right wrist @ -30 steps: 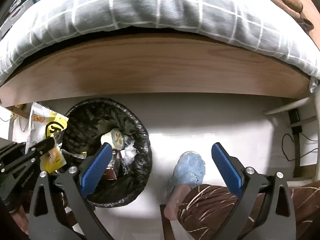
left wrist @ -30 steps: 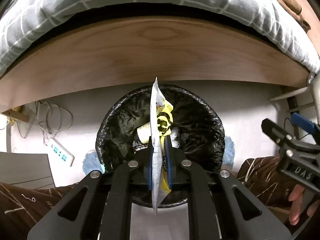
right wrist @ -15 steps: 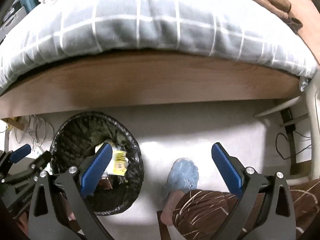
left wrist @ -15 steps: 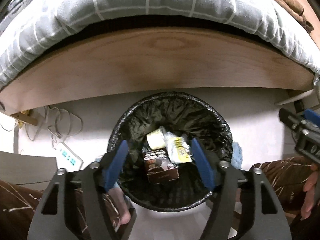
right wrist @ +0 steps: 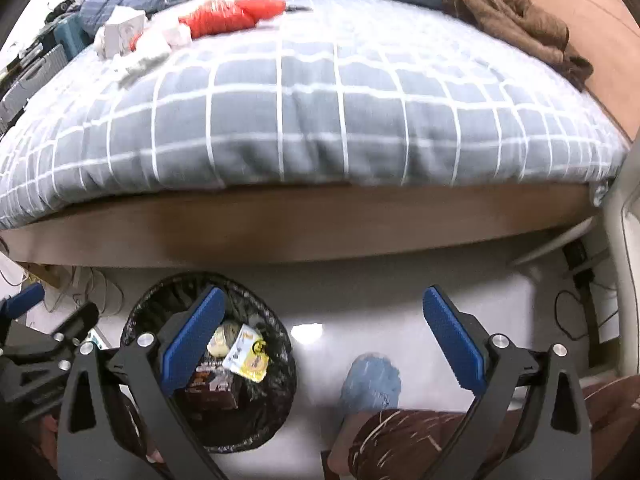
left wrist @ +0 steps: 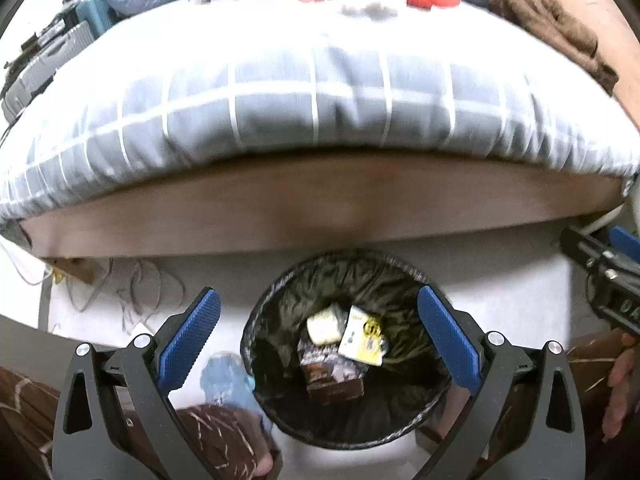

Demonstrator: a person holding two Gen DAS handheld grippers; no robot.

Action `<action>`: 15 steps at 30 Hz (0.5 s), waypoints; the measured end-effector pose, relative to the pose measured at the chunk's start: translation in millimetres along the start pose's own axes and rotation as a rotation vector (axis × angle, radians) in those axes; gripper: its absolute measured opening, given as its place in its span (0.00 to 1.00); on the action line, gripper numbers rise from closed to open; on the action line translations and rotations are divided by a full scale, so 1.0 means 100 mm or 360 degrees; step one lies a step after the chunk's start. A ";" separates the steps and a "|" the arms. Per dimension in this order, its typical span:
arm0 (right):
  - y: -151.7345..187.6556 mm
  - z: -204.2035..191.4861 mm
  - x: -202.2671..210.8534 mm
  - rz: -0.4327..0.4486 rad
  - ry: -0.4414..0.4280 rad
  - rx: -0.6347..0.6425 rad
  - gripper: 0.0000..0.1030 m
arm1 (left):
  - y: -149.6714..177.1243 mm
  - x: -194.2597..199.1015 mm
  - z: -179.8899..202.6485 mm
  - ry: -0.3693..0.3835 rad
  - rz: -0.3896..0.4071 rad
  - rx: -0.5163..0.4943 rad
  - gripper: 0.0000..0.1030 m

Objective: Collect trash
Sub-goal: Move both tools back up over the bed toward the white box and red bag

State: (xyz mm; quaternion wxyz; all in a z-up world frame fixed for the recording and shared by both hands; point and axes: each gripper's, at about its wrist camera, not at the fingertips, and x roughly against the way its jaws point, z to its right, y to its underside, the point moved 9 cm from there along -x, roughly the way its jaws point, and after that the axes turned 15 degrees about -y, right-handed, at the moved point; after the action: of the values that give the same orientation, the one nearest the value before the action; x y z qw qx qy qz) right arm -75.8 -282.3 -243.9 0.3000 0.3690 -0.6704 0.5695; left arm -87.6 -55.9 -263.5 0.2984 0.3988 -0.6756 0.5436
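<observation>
A black-lined trash bin (left wrist: 360, 280) stands on the floor by the bed. Inside it lies a yellow-and-white snack wrapper (left wrist: 362, 340) beside a pale roll (left wrist: 322, 324) and a brown box (left wrist: 332, 376). My left gripper (left wrist: 316, 296) hangs well above the bin, its jaws opening wide with nothing between them. My right gripper (right wrist: 323, 294) is open and empty above the floor, to the right of the bin (right wrist: 168, 292) and wrapper (right wrist: 246, 354). On the bed lie a red wrapper (right wrist: 232, 14) and crumpled white paper (right wrist: 144, 56).
A grey checked duvet (right wrist: 320, 120) covers the bed above a wooden frame (right wrist: 320, 224). Cables (left wrist: 132, 292) trail on the floor left of the bin. A blue slipper (right wrist: 372, 380) and the person's brown trouser legs (right wrist: 400, 436) sit close below. A brown cloth (right wrist: 512, 12) lies at the bed's far right.
The left gripper opened and the yellow-and-white wrapper dropped into the bin. Both grippers rose and tipped upward, bringing the top of the bed into view.
</observation>
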 end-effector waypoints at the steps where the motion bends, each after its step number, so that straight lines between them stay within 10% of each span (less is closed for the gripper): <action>1: -0.06 -0.01 0.05 0.0034 0.0014 0.0021 0.93 | -0.04 0.04 -0.01 0.0006 0.0021 0.0007 0.94; 15: -0.66 -0.22 0.43 0.0313 -0.0015 0.0160 0.93 | -0.68 0.48 -0.22 0.0025 0.0269 0.0110 0.94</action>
State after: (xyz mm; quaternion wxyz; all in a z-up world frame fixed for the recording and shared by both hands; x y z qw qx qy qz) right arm -44.2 -272.2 -168.9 0.2208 0.3188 -0.6752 0.6275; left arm -53.6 -51.2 -184.4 0.2429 0.3461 -0.6852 0.5930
